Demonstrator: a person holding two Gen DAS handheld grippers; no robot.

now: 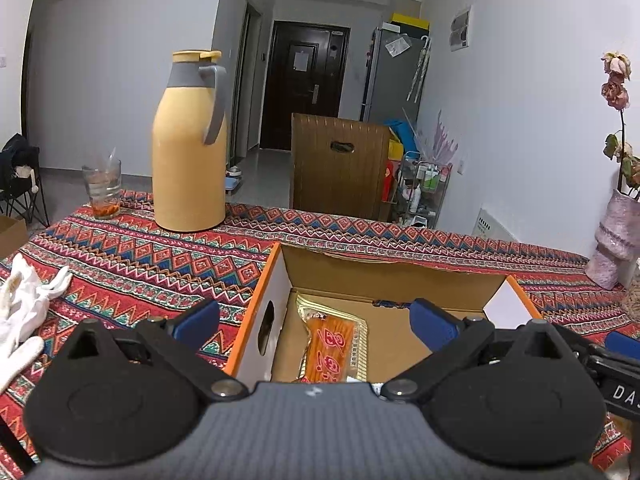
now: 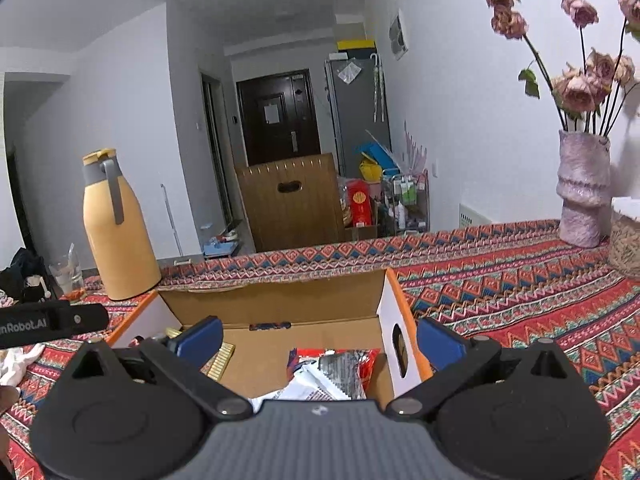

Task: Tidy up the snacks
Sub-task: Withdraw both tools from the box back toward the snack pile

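Inside the open orange-edged cardboard box point(image 1: 256, 312), an orange-and-gold snack packet point(image 1: 332, 346) lies at its left side and a red-and-silver snack bag point(image 2: 340, 368) at its right. The left gripper point(image 1: 314, 316) and right gripper point(image 2: 320, 338) hang spread, empty, above it; packing looks mostly done.

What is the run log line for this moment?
left tool open | right tool open | orange snack pack in box | nothing held
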